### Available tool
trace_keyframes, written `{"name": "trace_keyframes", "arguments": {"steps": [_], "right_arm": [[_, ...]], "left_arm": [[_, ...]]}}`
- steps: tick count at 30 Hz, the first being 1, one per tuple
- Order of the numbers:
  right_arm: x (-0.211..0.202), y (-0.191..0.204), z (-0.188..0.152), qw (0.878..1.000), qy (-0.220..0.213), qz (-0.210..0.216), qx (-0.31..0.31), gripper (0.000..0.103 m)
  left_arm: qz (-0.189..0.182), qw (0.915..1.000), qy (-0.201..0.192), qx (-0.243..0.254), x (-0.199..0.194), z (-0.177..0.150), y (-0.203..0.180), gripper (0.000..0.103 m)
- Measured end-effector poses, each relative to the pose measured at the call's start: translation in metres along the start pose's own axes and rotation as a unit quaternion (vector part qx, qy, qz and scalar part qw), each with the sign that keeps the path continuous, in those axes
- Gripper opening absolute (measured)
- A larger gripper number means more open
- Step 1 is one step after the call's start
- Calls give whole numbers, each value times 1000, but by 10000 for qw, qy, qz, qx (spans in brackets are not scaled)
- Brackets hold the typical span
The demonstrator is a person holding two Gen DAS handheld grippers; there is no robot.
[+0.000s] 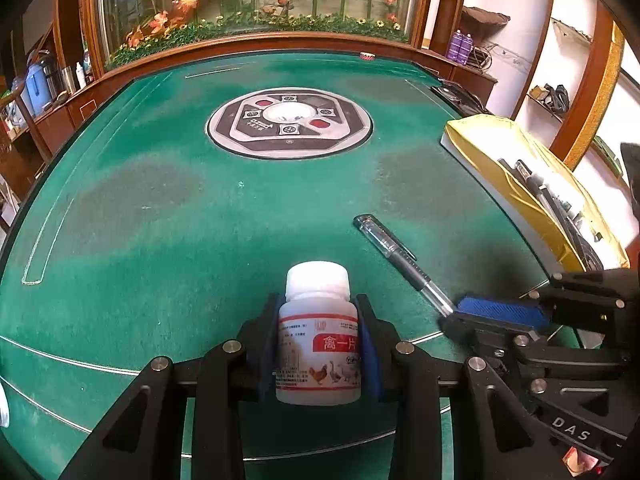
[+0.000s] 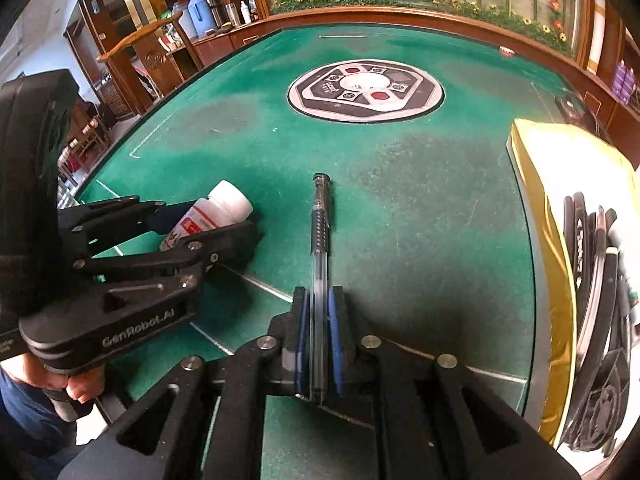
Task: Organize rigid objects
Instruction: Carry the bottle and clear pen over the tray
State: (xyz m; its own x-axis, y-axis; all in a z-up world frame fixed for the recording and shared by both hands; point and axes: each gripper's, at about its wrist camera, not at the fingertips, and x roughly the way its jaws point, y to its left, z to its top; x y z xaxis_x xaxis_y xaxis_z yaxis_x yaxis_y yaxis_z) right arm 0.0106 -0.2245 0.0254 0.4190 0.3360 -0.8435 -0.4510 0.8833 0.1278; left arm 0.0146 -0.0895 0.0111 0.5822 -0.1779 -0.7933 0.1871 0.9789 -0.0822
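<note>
The left gripper [image 1: 318, 344] is clamped on a white pill bottle [image 1: 318, 332], its blue pads pressed against the labelled sides, with the capped end pointing away over the green felt table [image 1: 160, 200]. Just to the bottle's right, the right gripper [image 2: 319, 340] has its jaws nearly together around the clear barrel of a pen [image 2: 319, 264]; whether the pads actually squeeze it cannot be told. The pen's capped end reaches forward past the bottle. Further right of the bottle stands a yellow-lined box [image 1: 500, 148] holding dark items. Beyond the bottle, mid-table, lies a round control panel [image 1: 289, 122].
</note>
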Motion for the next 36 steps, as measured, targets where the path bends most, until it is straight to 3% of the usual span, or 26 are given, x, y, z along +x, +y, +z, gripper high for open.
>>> {"name": "trace_keyframes", "arguments": {"steps": [5,6,15,24,36], "right_arm": [[6,2,6,9999,-73,-89,-120,13],[6,2,5,9998,-89,-120,-119,8],[-14,-9,-5,9987,-421,106,276,8],[-34,-21,-15,9952,-747,323,540,8],[-70,-53,-24,9886,-1195,323,861,8]], "left_arm": [[25,10000,-38,29,0,-2,0,38],[6,10000,-45,12,0,-2,0,37],[72,9997,-218,-87,-8,0,-1,38],[383,9977,-501,233,-17,6,-27,38],[422,9948,-619,688,-19,16,-69,38]]}}
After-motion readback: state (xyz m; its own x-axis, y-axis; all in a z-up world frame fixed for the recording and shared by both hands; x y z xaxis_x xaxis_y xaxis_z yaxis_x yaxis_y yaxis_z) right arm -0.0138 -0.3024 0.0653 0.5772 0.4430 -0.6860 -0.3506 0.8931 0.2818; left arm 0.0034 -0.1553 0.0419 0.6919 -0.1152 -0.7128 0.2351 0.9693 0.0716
